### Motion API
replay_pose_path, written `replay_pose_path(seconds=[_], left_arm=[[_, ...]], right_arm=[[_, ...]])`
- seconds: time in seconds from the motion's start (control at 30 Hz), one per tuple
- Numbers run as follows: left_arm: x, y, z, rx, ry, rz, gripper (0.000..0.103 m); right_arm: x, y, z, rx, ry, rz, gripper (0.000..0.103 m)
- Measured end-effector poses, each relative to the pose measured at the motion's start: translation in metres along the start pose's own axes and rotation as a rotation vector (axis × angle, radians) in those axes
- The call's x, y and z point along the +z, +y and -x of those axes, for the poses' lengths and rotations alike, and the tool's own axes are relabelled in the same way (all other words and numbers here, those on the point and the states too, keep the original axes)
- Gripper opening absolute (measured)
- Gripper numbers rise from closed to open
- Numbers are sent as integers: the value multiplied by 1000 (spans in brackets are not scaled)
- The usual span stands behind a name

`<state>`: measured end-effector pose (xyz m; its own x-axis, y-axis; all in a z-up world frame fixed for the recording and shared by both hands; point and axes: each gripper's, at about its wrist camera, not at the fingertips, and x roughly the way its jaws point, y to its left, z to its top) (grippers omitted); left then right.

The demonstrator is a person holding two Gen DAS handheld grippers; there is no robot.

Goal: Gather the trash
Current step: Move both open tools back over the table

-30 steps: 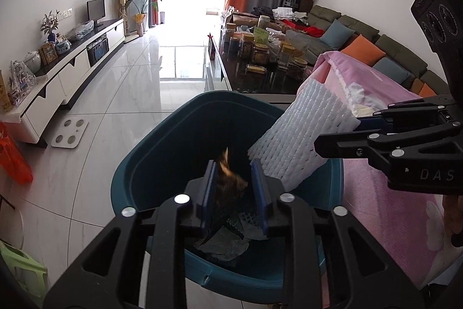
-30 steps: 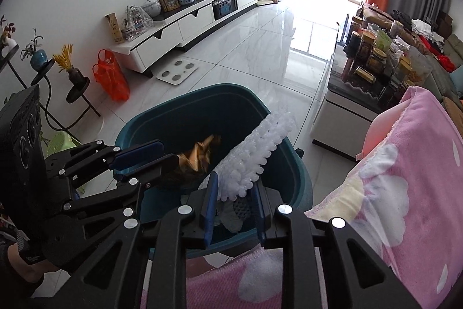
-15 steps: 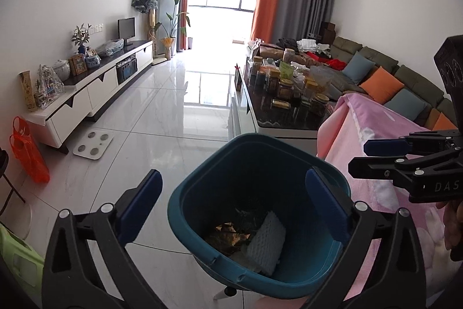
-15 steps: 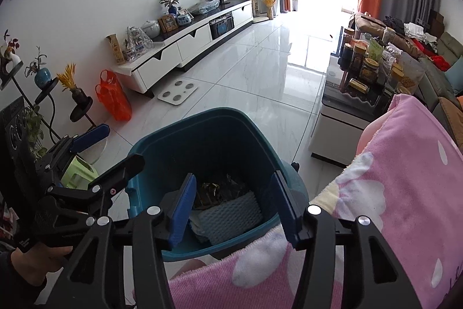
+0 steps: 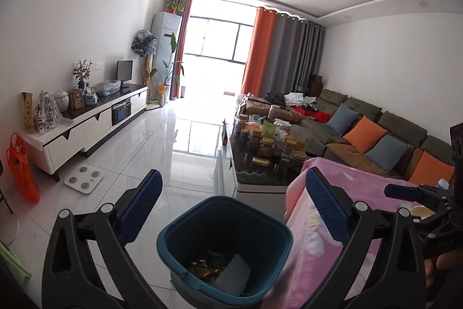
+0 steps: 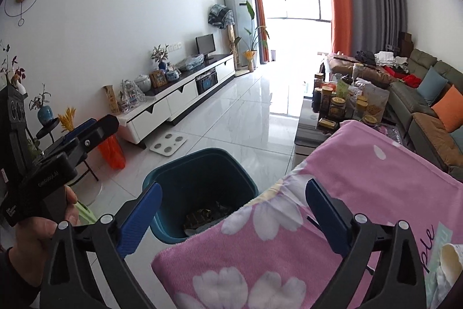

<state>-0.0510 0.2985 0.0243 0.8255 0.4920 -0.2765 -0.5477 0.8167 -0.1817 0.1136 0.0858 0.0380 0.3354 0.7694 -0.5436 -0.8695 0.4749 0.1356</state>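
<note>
Two grippers: left gripper [image 5: 231,207], right gripper [image 6: 233,210]. One teal bin [image 5: 173,233], holding one white foam net [image 5: 233,277] and brown wrappers [image 5: 202,271], count unclear. One pink blanket [image 6: 361,178]. One floor scale [image 5: 84,181]. One orange bag [image 5: 21,167]. One monitor [image 5: 124,71].

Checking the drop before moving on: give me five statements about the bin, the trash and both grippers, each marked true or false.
1. The white foam net lies inside the teal bin. True.
2. The left gripper grips a wrapper. False: its jaws are wide apart and empty.
3. The right gripper is open, holding nothing. True.
4. The bin stands on the pink blanket. False: it stands on the floor beside it.
5. The bin is empty. False: brown wrappers lie in it.
</note>
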Motion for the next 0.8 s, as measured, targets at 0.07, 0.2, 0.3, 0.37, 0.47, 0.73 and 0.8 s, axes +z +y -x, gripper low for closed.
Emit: replay_pose_path(seconds=[0.07,0.2,0.3,0.37,0.47,0.73,0.8], left_arm=[[5,-16,12,-44,-23,-9,97],[6,-60,30,-126,-39,-77,97],[-1,-96,41,-204,-28,-115,97],[-8,-119,46,-243,-24,-130,97],[-17,-152,53,-326,6,-142,97],[-47,-215,69,-496,63,-207,97],[-53,-226,70,-531,79,-216,97]], right_arm=[[-7,-7,17,-21,-27,-26,96],[-28,-23,56,-94,-82,-69,96],[-45,-38,85,-150,-110,-94,96],[-58,-46,106,-192,-129,-112,96],[-81,-60,135,-234,-153,-159,96],[-144,-78,199,-387,-209,-269,96],[-157,-81,211,-424,-210,-280,96]])
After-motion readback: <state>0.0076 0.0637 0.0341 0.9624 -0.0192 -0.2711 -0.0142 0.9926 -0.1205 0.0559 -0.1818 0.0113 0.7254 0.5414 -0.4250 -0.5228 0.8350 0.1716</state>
